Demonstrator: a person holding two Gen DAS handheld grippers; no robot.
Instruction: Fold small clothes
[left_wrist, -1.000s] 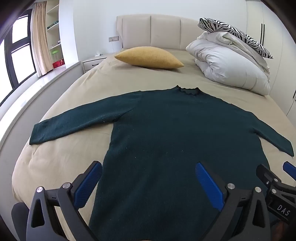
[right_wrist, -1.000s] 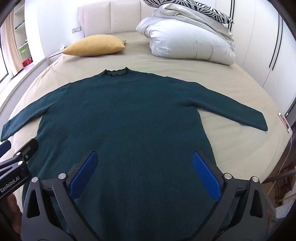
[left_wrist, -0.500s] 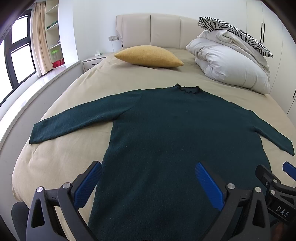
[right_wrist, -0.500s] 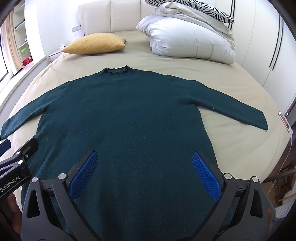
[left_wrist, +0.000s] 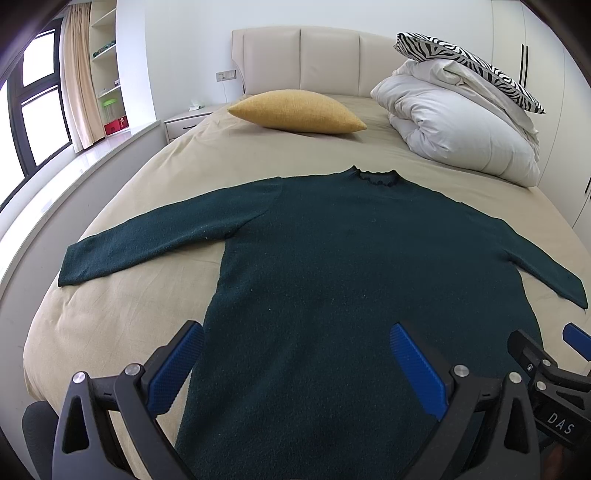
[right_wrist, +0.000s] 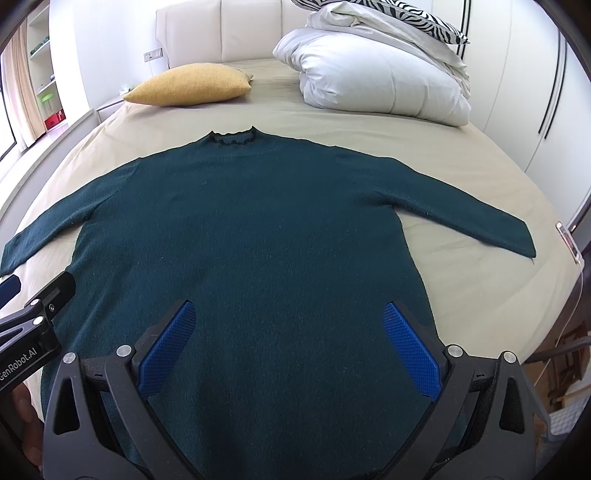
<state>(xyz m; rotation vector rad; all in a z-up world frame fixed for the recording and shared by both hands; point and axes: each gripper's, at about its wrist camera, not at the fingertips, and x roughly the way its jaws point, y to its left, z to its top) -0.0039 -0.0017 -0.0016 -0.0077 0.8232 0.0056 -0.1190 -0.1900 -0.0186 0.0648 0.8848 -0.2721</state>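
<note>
A dark green long-sleeved sweater (left_wrist: 351, 258) lies flat on the beige bed (left_wrist: 122, 317), collar toward the headboard, both sleeves spread out; it also shows in the right wrist view (right_wrist: 251, 236). My left gripper (left_wrist: 295, 354) is open and empty, hovering above the sweater's lower left part. My right gripper (right_wrist: 288, 336) is open and empty above the lower middle of the sweater. The right gripper's tip shows at the right edge of the left wrist view (left_wrist: 546, 362). The sweater's hem is hidden below both grippers.
A yellow pillow (left_wrist: 299, 116) and a folded white duvet (left_wrist: 458, 133) with a zebra-print pillow (left_wrist: 469, 62) lie near the headboard. A nightstand (left_wrist: 184, 123) and window sill are left of the bed. A phone (right_wrist: 569, 242) lies at the bed's right edge.
Both grippers have drifted slightly back and up; the sweater sits a little lower in each view. Nothing was grasped or moved.
</note>
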